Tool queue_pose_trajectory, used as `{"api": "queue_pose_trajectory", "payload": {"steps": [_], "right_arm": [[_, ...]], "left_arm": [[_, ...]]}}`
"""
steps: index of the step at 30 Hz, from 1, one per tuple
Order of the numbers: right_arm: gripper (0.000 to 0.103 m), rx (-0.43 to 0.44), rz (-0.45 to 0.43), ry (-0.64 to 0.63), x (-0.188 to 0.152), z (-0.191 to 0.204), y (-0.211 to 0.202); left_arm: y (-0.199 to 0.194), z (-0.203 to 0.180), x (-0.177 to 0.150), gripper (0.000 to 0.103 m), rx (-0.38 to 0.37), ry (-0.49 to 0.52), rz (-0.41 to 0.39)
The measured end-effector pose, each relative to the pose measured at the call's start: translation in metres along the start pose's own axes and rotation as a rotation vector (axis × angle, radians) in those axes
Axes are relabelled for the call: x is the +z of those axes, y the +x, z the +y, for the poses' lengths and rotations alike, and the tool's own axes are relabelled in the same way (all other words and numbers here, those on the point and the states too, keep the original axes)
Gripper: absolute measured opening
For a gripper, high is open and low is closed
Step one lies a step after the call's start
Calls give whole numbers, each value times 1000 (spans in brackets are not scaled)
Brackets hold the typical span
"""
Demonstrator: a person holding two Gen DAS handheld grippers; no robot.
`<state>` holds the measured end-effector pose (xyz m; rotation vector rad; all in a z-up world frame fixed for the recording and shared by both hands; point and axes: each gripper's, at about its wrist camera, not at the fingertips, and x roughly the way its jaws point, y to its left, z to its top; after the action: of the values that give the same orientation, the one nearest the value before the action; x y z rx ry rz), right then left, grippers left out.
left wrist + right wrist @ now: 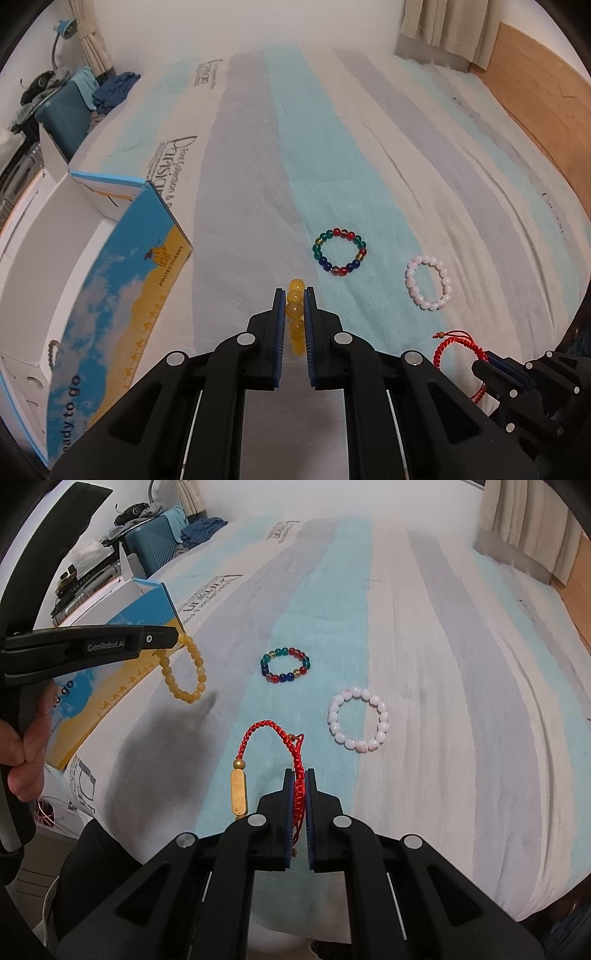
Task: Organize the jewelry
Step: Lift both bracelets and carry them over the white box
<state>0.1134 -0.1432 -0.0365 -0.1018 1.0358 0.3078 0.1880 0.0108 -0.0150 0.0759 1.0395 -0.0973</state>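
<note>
My left gripper is shut on a yellow bead bracelet; from the right wrist view that yellow bracelet dangles off the left gripper above the bedspread, next to the box. My right gripper is shut on a red braided cord bracelet with a gold bar charm, lifted off the bed. The right gripper also shows at the lower right of the left wrist view with the red cord. A multicoloured bead bracelet and a pink bead bracelet lie flat on the bedspread.
An open blue-and-yellow cardboard box with a white inside stands at the left on the striped bedspread. A hand holds the left gripper's handle. A teal suitcase with clothes and a wooden headboard border the bed.
</note>
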Motion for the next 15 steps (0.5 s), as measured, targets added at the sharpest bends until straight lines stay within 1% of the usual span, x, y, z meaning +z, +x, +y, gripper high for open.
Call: {"api": "queue_pose_trajectory", "payload": {"steps": [8,15], "right_arm": [[4,-7,-30,-13,14,9,-13],[4,-2,-64,-34,31,25,-22]], "left_arm": [[-19,8,2,9,20,-4,-21],[-37,23,2,9,43,-18,-38]]}}
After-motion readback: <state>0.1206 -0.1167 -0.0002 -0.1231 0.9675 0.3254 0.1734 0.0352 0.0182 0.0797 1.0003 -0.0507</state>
